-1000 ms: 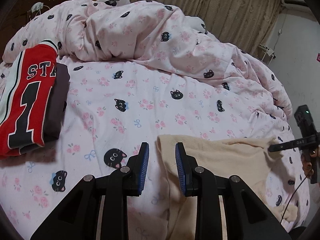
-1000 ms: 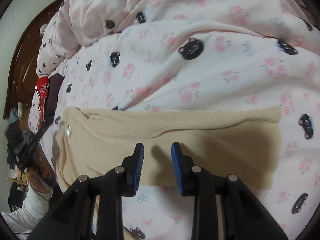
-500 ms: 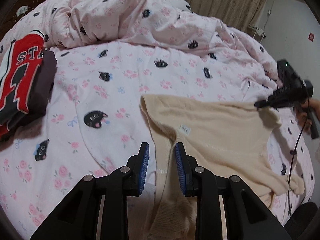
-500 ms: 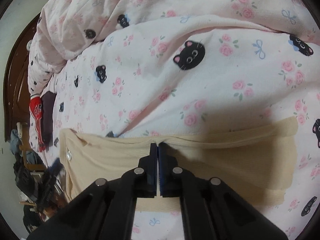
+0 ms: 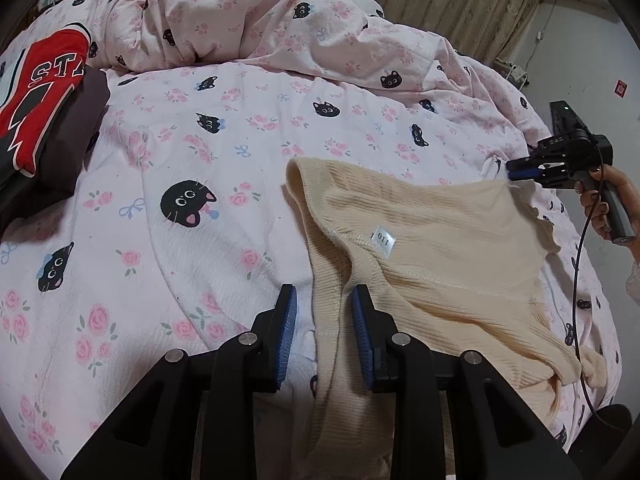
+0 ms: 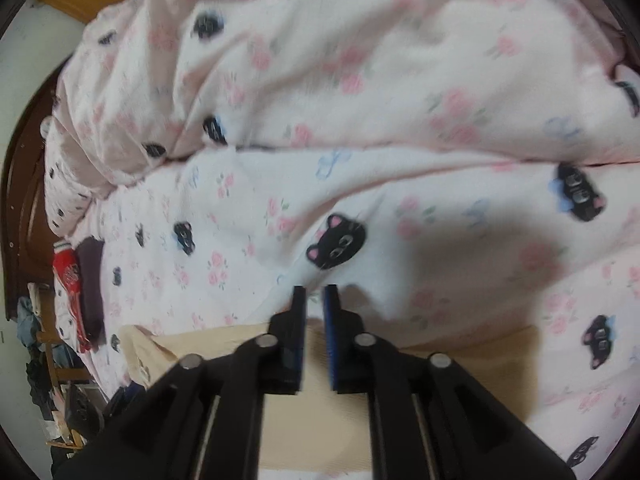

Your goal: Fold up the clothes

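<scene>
Left gripper: angled down, jaws opening astride the cream top's edge, unpinched.
Right gripper: jaws opening, nothing pinched.
Nearby: red jersey folded far left.

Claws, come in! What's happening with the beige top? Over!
Left claw open astride ribbed beige knit top. Right claw opening, nothing gripped. Nothing in the way.
</scene>
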### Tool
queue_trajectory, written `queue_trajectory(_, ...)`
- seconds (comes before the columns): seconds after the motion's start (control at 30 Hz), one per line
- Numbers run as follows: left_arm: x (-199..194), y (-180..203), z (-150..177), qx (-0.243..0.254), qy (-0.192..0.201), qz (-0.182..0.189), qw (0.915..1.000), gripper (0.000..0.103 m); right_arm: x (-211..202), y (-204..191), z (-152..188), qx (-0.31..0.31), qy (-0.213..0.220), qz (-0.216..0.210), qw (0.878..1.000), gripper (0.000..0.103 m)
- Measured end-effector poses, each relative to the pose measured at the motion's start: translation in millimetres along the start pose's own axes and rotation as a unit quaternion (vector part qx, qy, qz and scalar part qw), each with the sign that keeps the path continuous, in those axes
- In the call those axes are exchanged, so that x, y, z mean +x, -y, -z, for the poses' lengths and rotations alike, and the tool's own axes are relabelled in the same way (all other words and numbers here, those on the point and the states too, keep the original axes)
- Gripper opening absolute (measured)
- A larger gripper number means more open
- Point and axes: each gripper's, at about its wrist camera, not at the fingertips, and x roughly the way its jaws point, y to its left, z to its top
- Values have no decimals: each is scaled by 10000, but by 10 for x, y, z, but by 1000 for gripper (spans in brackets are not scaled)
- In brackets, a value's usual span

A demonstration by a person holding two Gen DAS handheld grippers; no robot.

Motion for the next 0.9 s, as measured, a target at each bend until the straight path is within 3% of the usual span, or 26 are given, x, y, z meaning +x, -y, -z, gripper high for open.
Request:
queue_trajectory(0.03, -4, -5, -1, -9, 5, 9, 10000, 25, -94, 28, 11, -27, 93, -23, 10000, 31)
queue_trajectory(0.17, -34, 4, 30, 21, 26, -61, 10000, 28, -330, -17, 128, -480, 208, 42, 9986, 32)
queue_trajectory(0.33, -90, 9, 125, 75, 103, -191, 9997, 30, -151, -567, 401, -1535, -50, -59, 9881, 32)
queue_trajectory(0.43, -129, 15, 186, 121, 166, -253, 9995, 32, 132, -1082, 603, -2336, -175, 48, 9722, 33)
queue_trajectory(0.57, -184, 34, 260, 212, 239, -296, 9991, 32, 557, -1592, 733, -3138, -376, 529, 9473, 34)
queue_trajectory(0.73, -272, 38, 244, 178, 298, -175, 9992, 32, 1053, -1868, 808, -3852, -876, 1201, 9108, 34)
queue_trajectory(0.8, -295, 28, 194, 126, 324, -60, 9994, 32, 1096, -1887, 812, -3895, -990, 1183, 9080, 29)
queue_trajectory(0.87, -306, 20, 107, 91, 394, 44, 9992, 32, 1081, -1893, 804, -3869, -1081, 1054, 9097, 9)
queue_trajectory(0.9, -310, 17, 59, 81, 432, 90, 9990, 32, 1067, -1891, 804, -3875, -1101, 1043, 9093, 8)
